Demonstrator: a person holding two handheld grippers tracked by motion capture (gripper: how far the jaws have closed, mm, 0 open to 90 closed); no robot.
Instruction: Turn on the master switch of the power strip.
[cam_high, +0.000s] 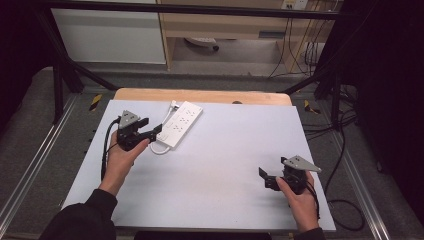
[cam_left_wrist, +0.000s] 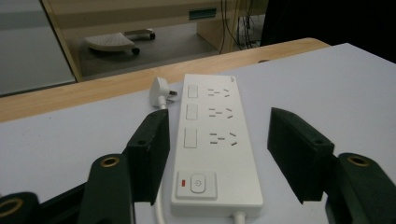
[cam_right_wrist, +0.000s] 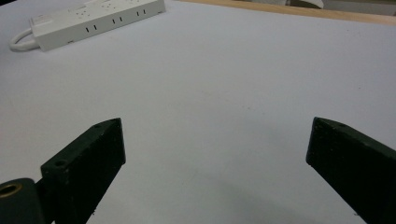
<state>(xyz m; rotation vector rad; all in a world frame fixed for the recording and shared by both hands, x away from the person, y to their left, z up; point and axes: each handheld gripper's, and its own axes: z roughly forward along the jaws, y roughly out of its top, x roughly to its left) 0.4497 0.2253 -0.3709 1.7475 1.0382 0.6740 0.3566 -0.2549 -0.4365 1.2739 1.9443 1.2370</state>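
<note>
A white power strip (cam_high: 181, 123) with three sockets and a red-marked switch lies at the back left of the pale table top (cam_high: 225, 165), its white plug (cam_high: 174, 105) beside its far end. My left gripper (cam_high: 157, 131) reaches the strip's near end. In the left gripper view the strip (cam_left_wrist: 212, 140) lies between the two black jaws of that gripper (cam_left_wrist: 218, 119), with a narrow gap on each side, so the pads do not press on it. My right gripper (cam_high: 265, 177) rests at the front right, open over bare table (cam_right_wrist: 215, 126), with the strip (cam_right_wrist: 93, 21) far off.
The strip's white cord (cam_high: 159, 149) loops out beside the left gripper. A wooden strip (cam_high: 200, 95) borders the table's far edge. Black frame posts and floor cables (cam_high: 345, 150) run along both sides. A wide bare stretch of table separates the two grippers.
</note>
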